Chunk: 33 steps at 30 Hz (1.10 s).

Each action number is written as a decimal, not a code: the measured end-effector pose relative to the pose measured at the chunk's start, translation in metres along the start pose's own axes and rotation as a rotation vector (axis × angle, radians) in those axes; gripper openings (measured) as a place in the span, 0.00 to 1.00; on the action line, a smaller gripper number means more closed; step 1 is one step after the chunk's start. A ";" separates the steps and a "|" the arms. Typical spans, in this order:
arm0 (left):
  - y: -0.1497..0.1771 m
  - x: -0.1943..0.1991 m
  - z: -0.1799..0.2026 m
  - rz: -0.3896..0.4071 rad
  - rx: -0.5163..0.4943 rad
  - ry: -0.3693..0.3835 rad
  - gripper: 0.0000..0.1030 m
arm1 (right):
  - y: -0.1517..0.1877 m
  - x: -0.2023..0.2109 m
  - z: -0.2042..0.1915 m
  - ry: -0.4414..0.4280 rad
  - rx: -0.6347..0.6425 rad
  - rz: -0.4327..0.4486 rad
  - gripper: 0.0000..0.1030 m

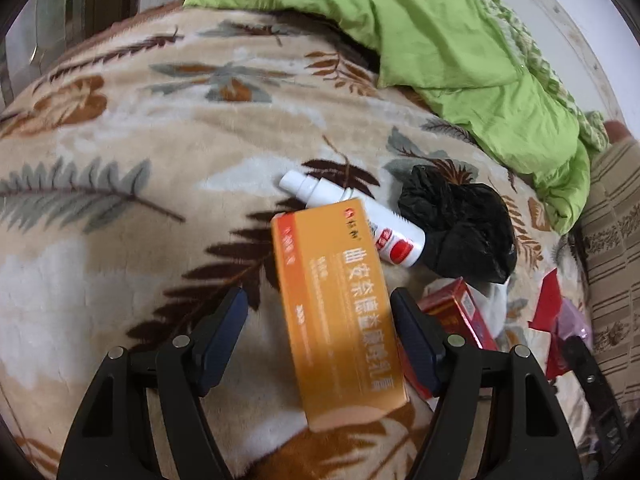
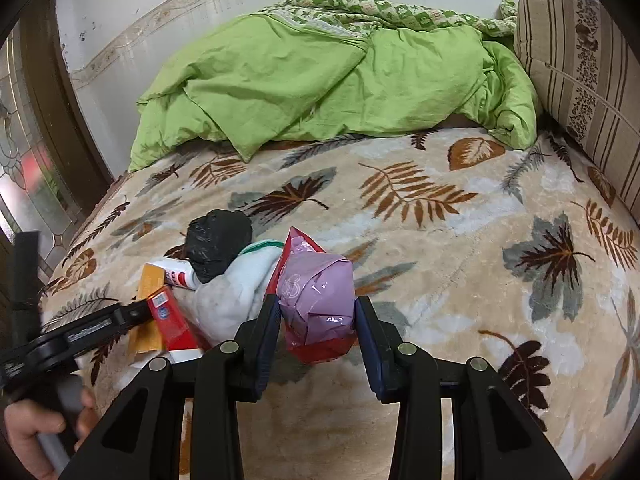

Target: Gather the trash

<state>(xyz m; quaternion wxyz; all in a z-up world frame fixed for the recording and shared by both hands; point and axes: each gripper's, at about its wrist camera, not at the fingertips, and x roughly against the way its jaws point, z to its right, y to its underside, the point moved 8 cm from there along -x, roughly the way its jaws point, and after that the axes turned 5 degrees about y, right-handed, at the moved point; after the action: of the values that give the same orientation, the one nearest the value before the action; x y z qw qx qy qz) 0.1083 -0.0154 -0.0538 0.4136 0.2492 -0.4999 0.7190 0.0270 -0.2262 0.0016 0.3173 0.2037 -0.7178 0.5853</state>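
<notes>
Orange rectangular cardboard box (image 1: 338,312) lies on the leaf-patterned bed blanket (image 1: 120,208) between the spread left fingers (image 1: 224,336), long axis running forward; right gripper (image 2: 318,330) brackets a lilac plastic packet (image 2: 316,300), contact unclear.

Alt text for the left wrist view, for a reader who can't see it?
The open left gripper straddles an orange box lying on a leaf-patterned blanket. Beyond it lie a white bottle and crumpled black bag.
</notes>
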 end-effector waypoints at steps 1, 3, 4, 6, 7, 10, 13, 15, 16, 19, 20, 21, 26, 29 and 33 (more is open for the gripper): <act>-0.001 -0.001 0.002 0.005 -0.016 -0.005 0.70 | -0.001 -0.001 -0.001 -0.002 0.002 0.001 0.39; -0.002 -0.003 0.003 0.008 -0.027 -0.015 0.65 | -0.001 -0.001 -0.003 -0.001 0.008 0.005 0.39; -0.002 -0.004 0.002 0.010 -0.034 -0.026 0.63 | -0.001 -0.002 -0.004 0.001 0.010 0.005 0.39; -0.004 -0.003 0.001 0.017 -0.056 -0.058 0.51 | -0.002 -0.004 -0.006 -0.002 0.007 0.002 0.39; -0.004 -0.003 -0.001 0.017 -0.059 -0.064 0.51 | -0.001 -0.004 -0.006 -0.003 0.007 0.001 0.39; -0.002 0.001 -0.002 0.019 -0.056 -0.056 0.49 | -0.001 -0.003 -0.010 -0.003 0.016 0.006 0.39; -0.001 0.007 0.001 0.038 -0.067 -0.060 0.49 | -0.003 0.001 -0.011 0.000 0.024 0.027 0.39; 0.000 0.015 0.005 0.068 -0.091 -0.073 0.49 | -0.004 0.004 -0.012 0.001 0.026 0.041 0.39; 0.000 0.019 0.008 0.083 -0.105 -0.082 0.49 | -0.005 0.006 -0.012 0.000 0.026 0.046 0.39; 0.001 0.037 0.016 0.151 -0.161 -0.122 0.49 | -0.006 0.012 -0.013 -0.005 0.021 0.068 0.39; 0.003 0.042 0.018 0.168 -0.177 -0.130 0.49 | -0.006 0.015 -0.013 -0.004 0.022 0.075 0.39; 0.005 0.048 0.021 0.181 -0.191 -0.135 0.49 | -0.006 0.018 -0.014 -0.003 0.025 0.084 0.39; 0.023 0.076 0.031 0.212 -0.247 -0.138 0.49 | -0.001 0.039 -0.015 -0.008 0.036 0.123 0.39; 0.035 0.094 0.034 0.230 -0.279 -0.150 0.49 | 0.002 0.056 -0.013 -0.010 0.044 0.160 0.39; 0.056 0.116 0.041 0.234 -0.328 -0.137 0.49 | 0.015 0.075 -0.005 -0.023 0.025 0.162 0.39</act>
<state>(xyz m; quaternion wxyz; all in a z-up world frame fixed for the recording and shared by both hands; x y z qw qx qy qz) -0.0026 -0.0220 0.0224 0.3272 0.1673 -0.6627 0.6525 -0.0361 -0.2122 0.0436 0.2581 0.1556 -0.7280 0.6158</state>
